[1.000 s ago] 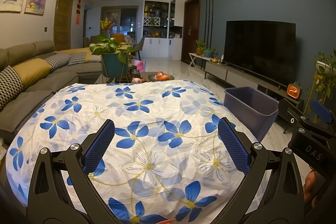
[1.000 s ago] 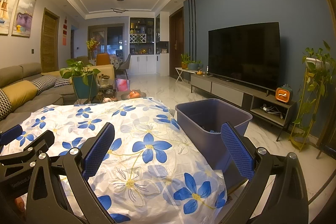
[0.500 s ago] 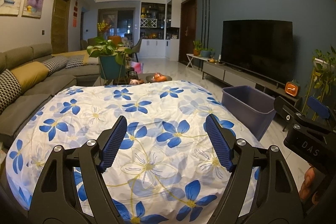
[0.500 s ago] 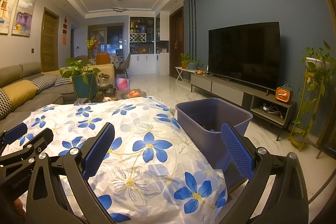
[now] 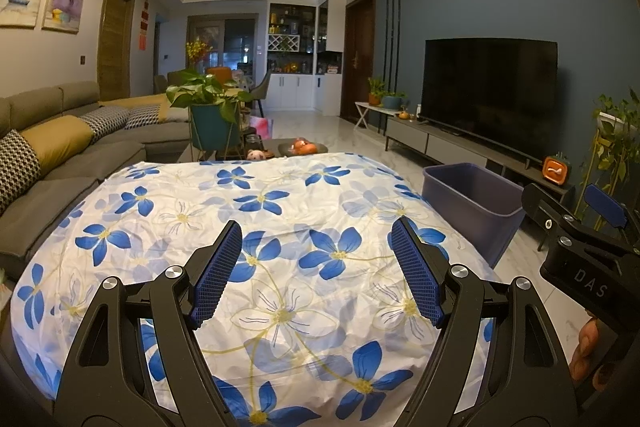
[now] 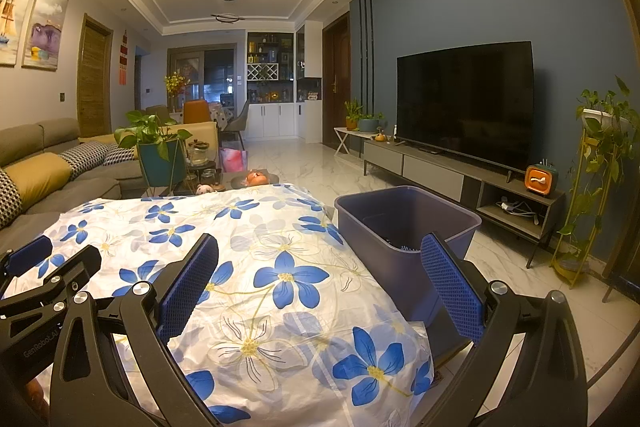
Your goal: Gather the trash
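Holding both tools spread and empty: left tool (image 5: 316, 271), right tool (image 6: 320, 291), over the floral cloth (image 5: 280, 211); purple bin (image 6: 404, 223) ahead-right, contents unclear.

A counter (image 5: 60, 307) fills the lower middle of both views, covered edge to edge by a wrinkled white cloth (image 5: 280, 227) printed with blue flowers; the cloth hangs over the near right corner. Beyond the counter's far edge, at about 12 o'clock, a low dark table (image 5: 280, 147) carries a dish of orange fruit (image 5: 303, 146). The pale marble floor (image 6: 320, 167) carries a purple bin (image 6: 408, 227) at the counter's 3 o'clock, just beside the hanging cloth.
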Tool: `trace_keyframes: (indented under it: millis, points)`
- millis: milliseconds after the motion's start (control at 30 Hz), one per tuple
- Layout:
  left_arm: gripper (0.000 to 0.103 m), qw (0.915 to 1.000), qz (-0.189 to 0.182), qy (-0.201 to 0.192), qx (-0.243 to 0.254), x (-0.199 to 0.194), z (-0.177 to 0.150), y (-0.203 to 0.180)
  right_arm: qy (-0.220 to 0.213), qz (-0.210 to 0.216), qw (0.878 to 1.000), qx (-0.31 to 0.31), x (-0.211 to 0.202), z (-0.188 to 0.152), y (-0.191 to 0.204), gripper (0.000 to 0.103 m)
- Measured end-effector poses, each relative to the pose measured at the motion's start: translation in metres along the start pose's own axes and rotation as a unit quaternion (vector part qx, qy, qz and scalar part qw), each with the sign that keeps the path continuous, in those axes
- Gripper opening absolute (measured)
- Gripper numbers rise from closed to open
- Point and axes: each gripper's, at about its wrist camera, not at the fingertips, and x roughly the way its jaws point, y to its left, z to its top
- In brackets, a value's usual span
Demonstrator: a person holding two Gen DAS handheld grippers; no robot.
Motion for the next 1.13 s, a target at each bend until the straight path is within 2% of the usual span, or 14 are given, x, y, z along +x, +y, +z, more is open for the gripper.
trace_keyframes:
  millis: [567, 800, 1000, 1133]
  points:
    - [0.077, 1.0000, 0.007, 0.002, -0.002, -0.0031, -0.0020, 0.0049, 0.000, 0.001, 1.000, 0.001, 0.0005, 0.0000, 0.0020, 0.097]
    - [0.081, 0.9999, 0.010, 0.002, 0.000, -0.0052, -0.0024, 0.0057, 0.000, 0.001, 1.000, 0.001, 0.0004, 0.0002, 0.0006, 0.097]
    - [0.091, 0.9997, 0.025, 0.003, -0.002, -0.0050, -0.0022, 0.0083, 0.000, 0.000, 1.000, 0.002, 0.0004, 0.0005, 0.0003, 0.097]
    - [0.091, 0.9995, 0.031, 0.002, 0.000, -0.0042, -0.0007, 0.0088, -0.001, 0.000, 1.000, 0.004, 0.0000, -0.0013, 0.0041, 0.097]
